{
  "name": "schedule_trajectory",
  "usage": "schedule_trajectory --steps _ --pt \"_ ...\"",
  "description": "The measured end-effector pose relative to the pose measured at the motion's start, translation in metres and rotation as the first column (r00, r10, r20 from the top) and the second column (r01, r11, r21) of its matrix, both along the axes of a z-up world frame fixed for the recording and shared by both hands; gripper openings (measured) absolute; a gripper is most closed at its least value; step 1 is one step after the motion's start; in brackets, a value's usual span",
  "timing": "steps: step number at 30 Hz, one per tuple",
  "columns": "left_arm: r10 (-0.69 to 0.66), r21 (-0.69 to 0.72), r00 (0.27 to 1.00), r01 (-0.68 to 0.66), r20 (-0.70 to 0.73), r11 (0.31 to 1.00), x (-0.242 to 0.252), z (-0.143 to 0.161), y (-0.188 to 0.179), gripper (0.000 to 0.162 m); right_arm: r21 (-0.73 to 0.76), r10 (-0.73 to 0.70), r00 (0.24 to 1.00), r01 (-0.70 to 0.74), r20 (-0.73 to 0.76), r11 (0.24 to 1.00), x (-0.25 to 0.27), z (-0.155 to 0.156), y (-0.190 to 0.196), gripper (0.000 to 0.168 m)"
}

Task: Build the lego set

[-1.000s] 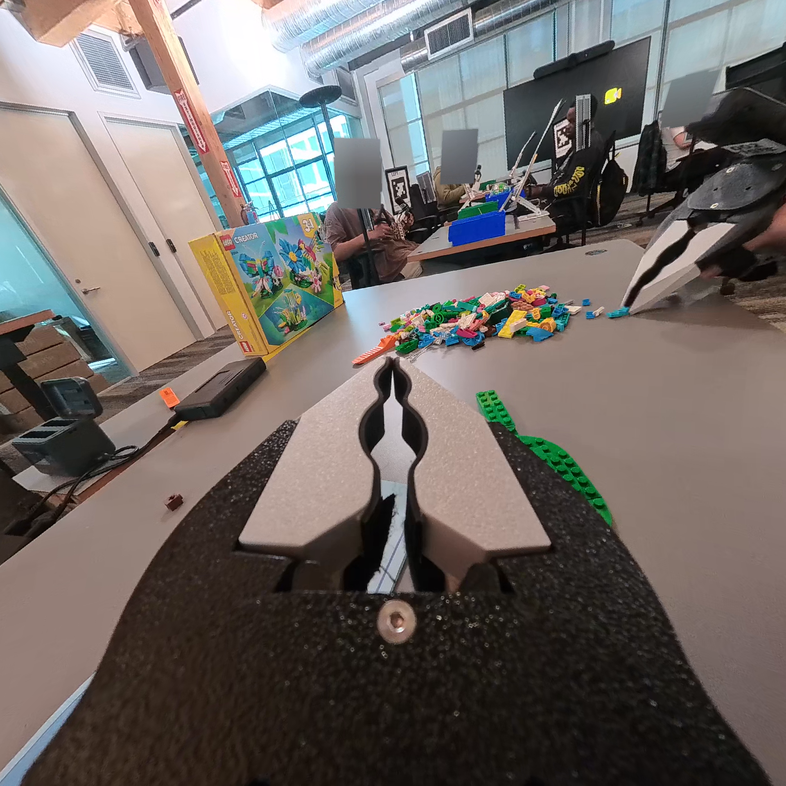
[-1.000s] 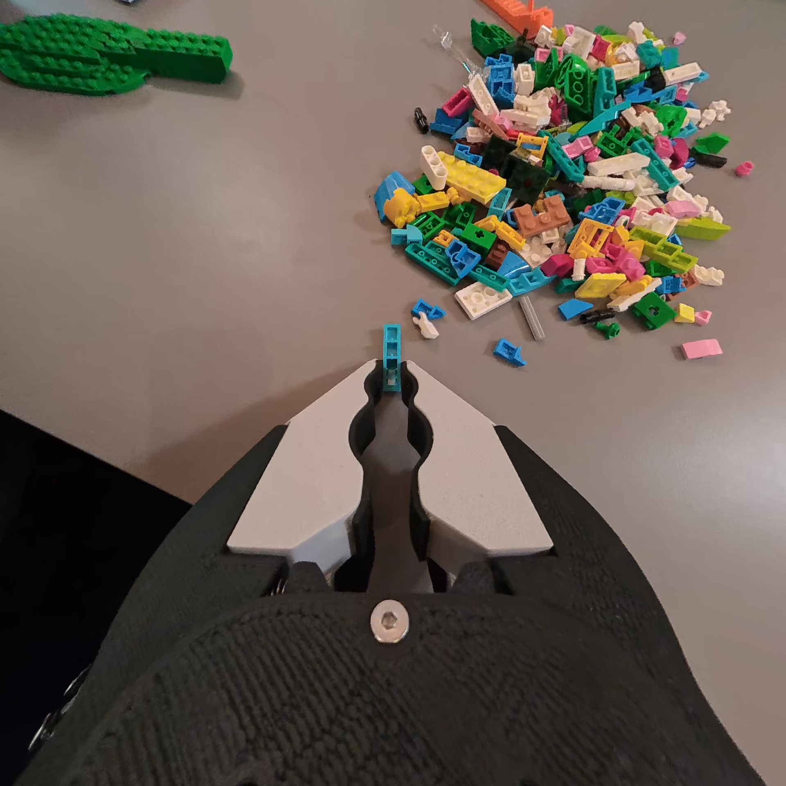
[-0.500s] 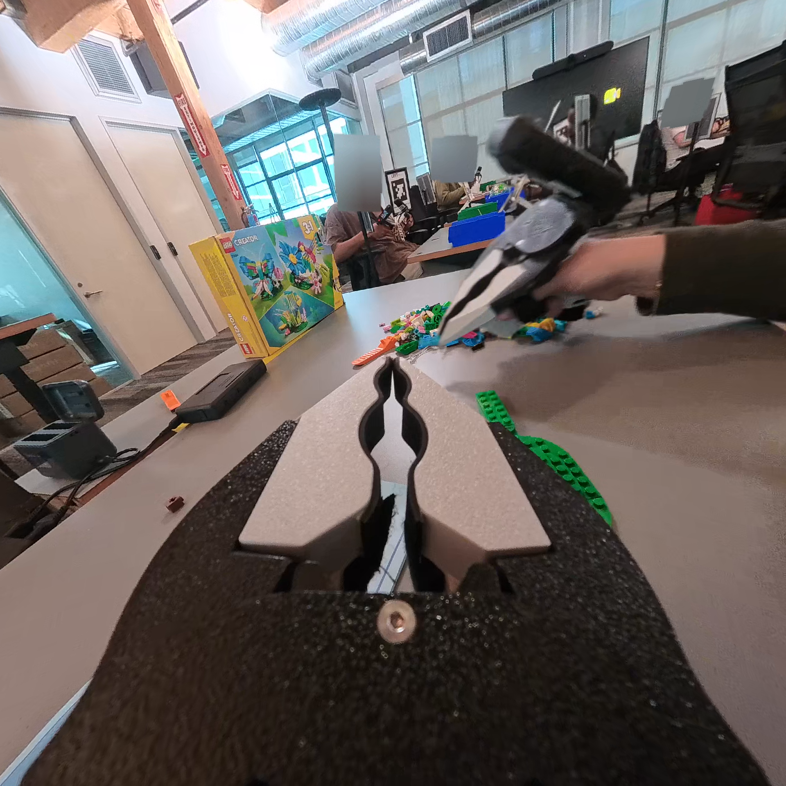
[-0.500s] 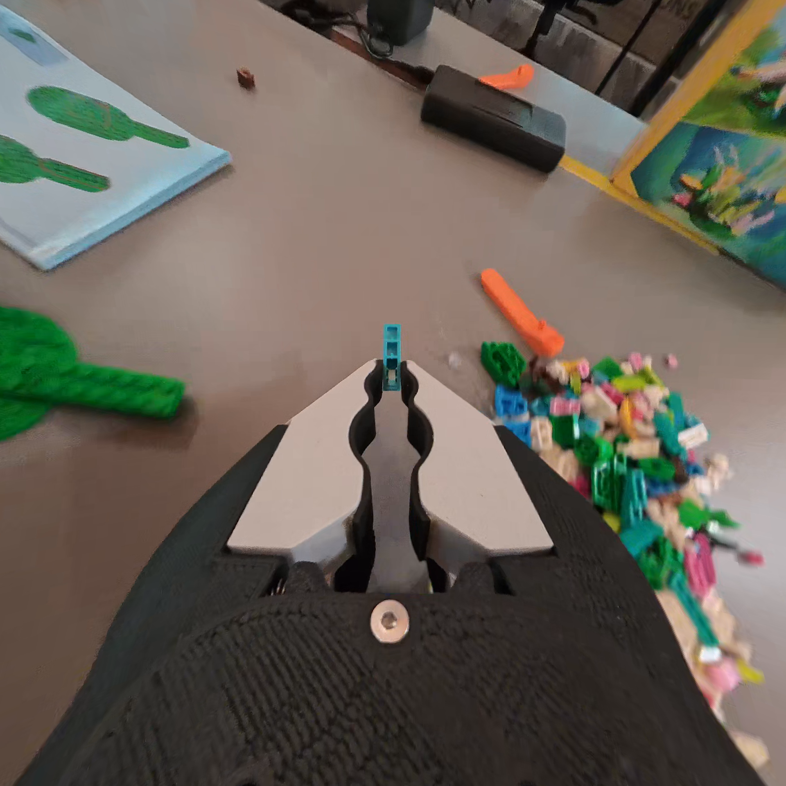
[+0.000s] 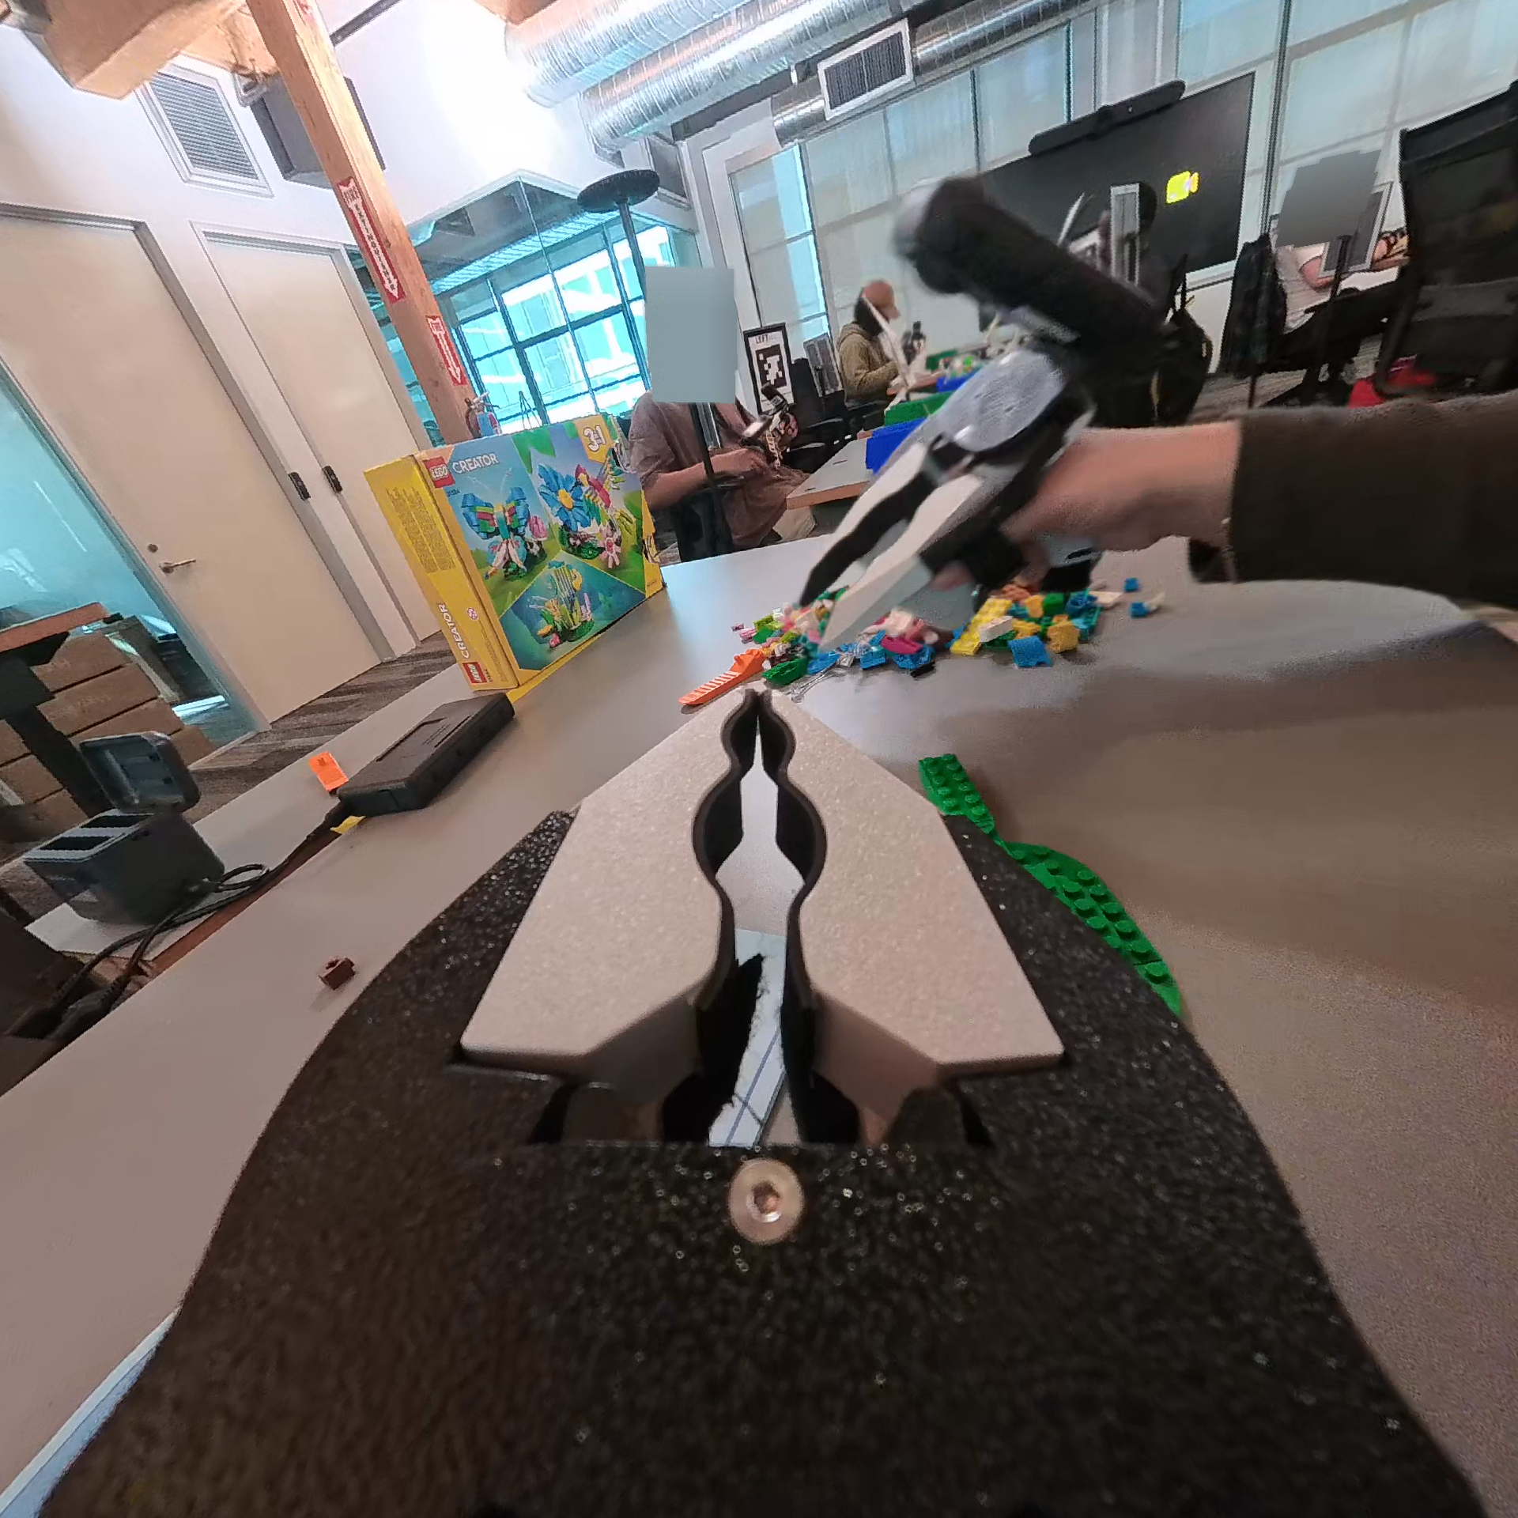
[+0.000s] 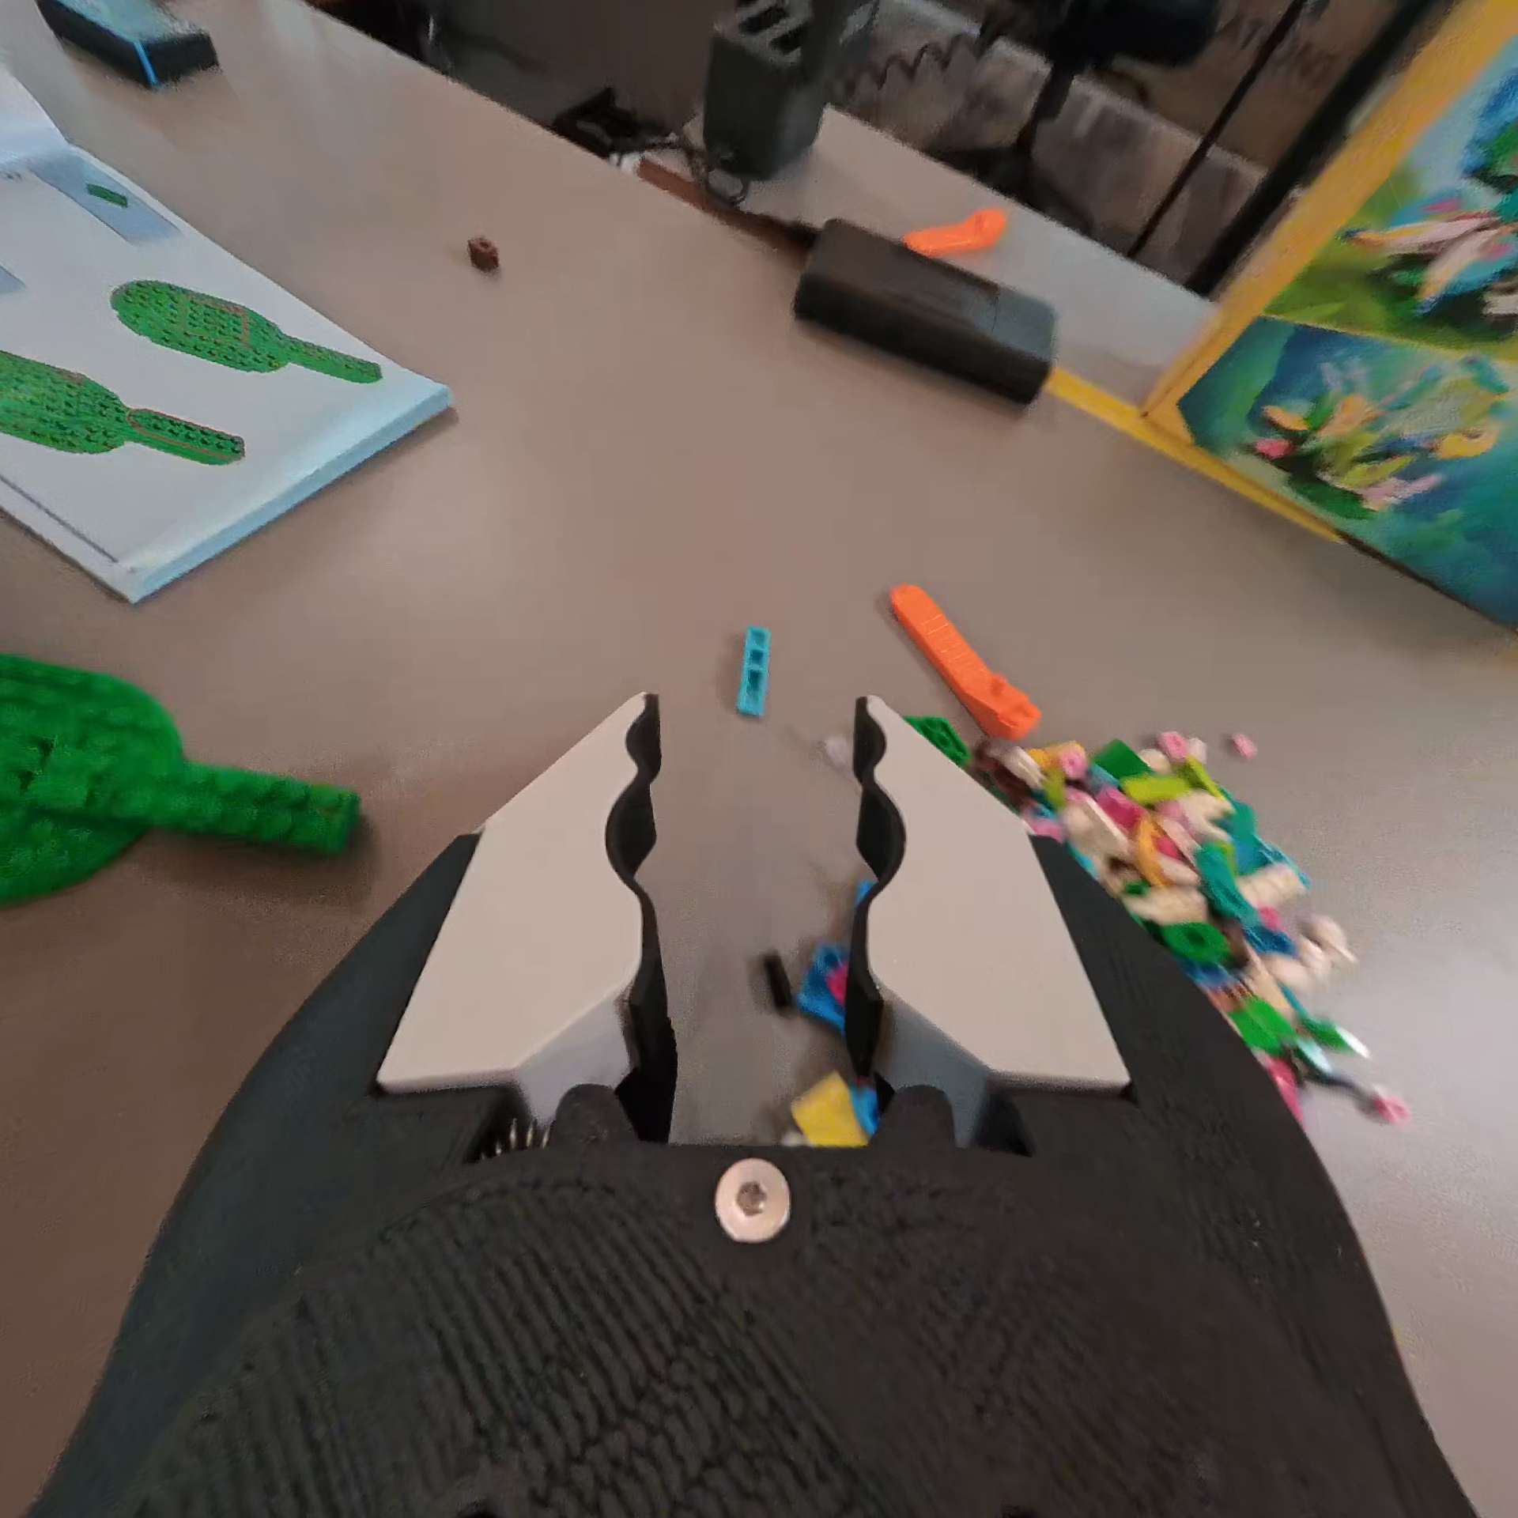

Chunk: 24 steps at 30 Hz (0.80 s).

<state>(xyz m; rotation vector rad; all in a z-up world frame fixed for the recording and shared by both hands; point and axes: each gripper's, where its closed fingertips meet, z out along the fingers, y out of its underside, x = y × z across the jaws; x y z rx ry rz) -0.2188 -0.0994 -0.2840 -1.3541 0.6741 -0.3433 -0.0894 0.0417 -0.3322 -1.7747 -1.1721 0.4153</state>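
My right gripper (image 6: 756, 708) is open and empty above the grey table (image 6: 575, 509). A small teal brick (image 6: 754, 670) shows just beyond its fingertips, loose; whether it rests on the table I cannot tell. The green leaf-shaped plate assembly (image 6: 123, 780) lies to the left and also shows in the left wrist view (image 5: 1068, 887). The pile of mixed loose bricks (image 6: 1183, 862) lies to the right. My left gripper (image 5: 757, 702) is shut and empty, low over the table. The right gripper (image 5: 830, 612) shows there too, held above the pile (image 5: 1010, 628).
An open instruction booklet (image 6: 164, 411) lies at left. An orange brick separator (image 6: 961, 661) lies by the pile. A black flat box (image 6: 920, 308), the yellow set box (image 5: 526, 542), a small brown brick (image 6: 483, 251) and a charger (image 5: 123, 854) are farther off. People sit at distant tables. My right fingertips sit around 20 cm from my left ones. The small teal brick (image 6: 754, 670) is closer to my right gripper, around 7 cm from its tips; the left tips are 20 cm off.
My right gripper carried the teal brick from beside the pile leftwards, then opened and let it go. My left gripper has not moved.
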Motion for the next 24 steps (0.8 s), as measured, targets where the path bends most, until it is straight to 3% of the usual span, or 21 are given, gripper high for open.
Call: schedule_trajectory --steps 7,11,20,24 --pt "0.0 -0.001 1.0 0.0 -0.003 1.0 0.0 0.0 0.0 0.0 -0.041 -0.221 0.975 0.221 0.02 0.974 0.133 -0.01 0.004 0.076" --pt "-0.001 -0.001 1.0 0.001 -0.004 1.0 0.001 0.0 0.0 0.0 -0.067 -0.297 0.954 0.299 0.04 0.952 0.177 -0.013 0.006 0.079" --pt "-0.002 -0.001 1.0 0.002 -0.006 1.0 0.001 -0.001 0.0 0.0 -0.151 -0.26 0.959 0.275 0.109 0.95 0.183 -0.037 0.013 0.057" --pt "0.005 -0.005 1.0 -0.005 0.003 1.0 -0.001 0.0 0.001 0.0 -0.154 -0.231 0.97 0.24 0.072 0.959 0.175 -0.037 0.017 0.036"
